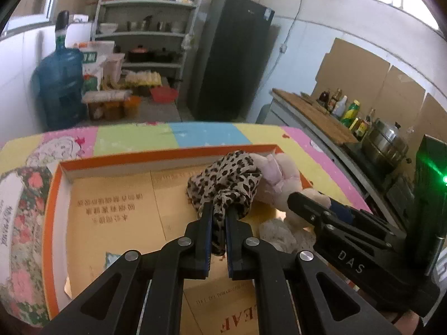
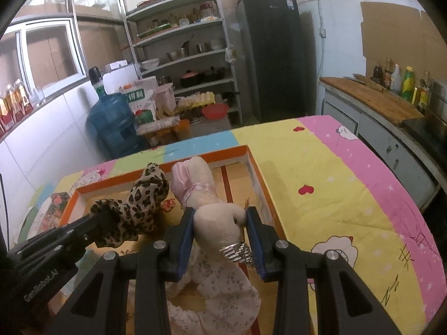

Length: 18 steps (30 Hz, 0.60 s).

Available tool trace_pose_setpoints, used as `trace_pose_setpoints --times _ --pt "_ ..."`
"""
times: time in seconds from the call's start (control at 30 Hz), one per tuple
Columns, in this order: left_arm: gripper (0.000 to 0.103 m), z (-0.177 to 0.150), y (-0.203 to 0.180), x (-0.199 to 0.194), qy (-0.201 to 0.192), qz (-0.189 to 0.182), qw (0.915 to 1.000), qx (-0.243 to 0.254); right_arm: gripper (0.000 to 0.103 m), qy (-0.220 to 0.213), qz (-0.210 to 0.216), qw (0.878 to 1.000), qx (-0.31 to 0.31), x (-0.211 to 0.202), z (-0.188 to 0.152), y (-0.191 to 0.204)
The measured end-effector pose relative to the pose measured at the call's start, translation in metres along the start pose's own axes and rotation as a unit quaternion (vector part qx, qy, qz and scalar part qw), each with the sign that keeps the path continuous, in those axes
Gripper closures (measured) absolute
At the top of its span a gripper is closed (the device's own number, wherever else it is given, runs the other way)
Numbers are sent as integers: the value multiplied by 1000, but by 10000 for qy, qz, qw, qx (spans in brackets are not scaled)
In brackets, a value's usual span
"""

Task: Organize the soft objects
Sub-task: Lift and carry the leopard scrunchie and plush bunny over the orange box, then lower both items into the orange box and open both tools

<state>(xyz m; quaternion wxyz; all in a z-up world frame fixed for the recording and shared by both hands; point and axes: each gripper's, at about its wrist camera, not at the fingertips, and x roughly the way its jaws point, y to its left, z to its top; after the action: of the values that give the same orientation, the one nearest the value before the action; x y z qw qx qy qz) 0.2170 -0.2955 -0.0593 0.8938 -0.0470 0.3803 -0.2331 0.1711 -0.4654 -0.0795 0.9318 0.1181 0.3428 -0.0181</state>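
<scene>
**Two soft things held over the box**

The leopard cloth (image 1: 223,184) is pinched in the left tool (image 1: 217,217), marked "DAS". The plush bunny (image 2: 215,220) is squeezed by the right tool (image 2: 219,236), marked maybe "GenRobot.AI". Both sit over the orange-edged box (image 1: 139,156); the surface (image 2: 335,189) lies bare rightward.

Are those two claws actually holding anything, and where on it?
Yes. The left gripper pinches a bunched end of the leopard-print cloth; the right gripper squeezes the plush rabbit by its head.

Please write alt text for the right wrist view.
The right gripper clamps a pink plush bunny's head over an orange-rimmed box. At left, the left gripper holds a leopard-print cloth.
</scene>
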Motion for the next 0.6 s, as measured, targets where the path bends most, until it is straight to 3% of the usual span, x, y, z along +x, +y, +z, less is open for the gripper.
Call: trace_pose_setpoints --times 0.07,0.13,0.2,0.27,0.5,0.6 --pt "95 -1 0 0 -5 -19 10000 5 66 35 1 10000 -2 2 -1 0" --pt "87 -2 -2 -3 -87 -46 9999 47 65 78 16 10000 14 4 -2 -2" --pt "65 -3 -2 -6 -174 -88 9998 70 64 103 42 9999 53 5 -3 -3" --pt "53 -5 -1 -10 -273 -127 9995 55 64 112 42 9999 85 4 -3 -5" --pt "52 -6 3 -19 -333 -95 9994 54 61 143 -22 9998 124 3 -5 -5" --pt "52 -7 5 -24 -364 -61 9993 77 55 152 -51 9998 135 2 -6 -5"
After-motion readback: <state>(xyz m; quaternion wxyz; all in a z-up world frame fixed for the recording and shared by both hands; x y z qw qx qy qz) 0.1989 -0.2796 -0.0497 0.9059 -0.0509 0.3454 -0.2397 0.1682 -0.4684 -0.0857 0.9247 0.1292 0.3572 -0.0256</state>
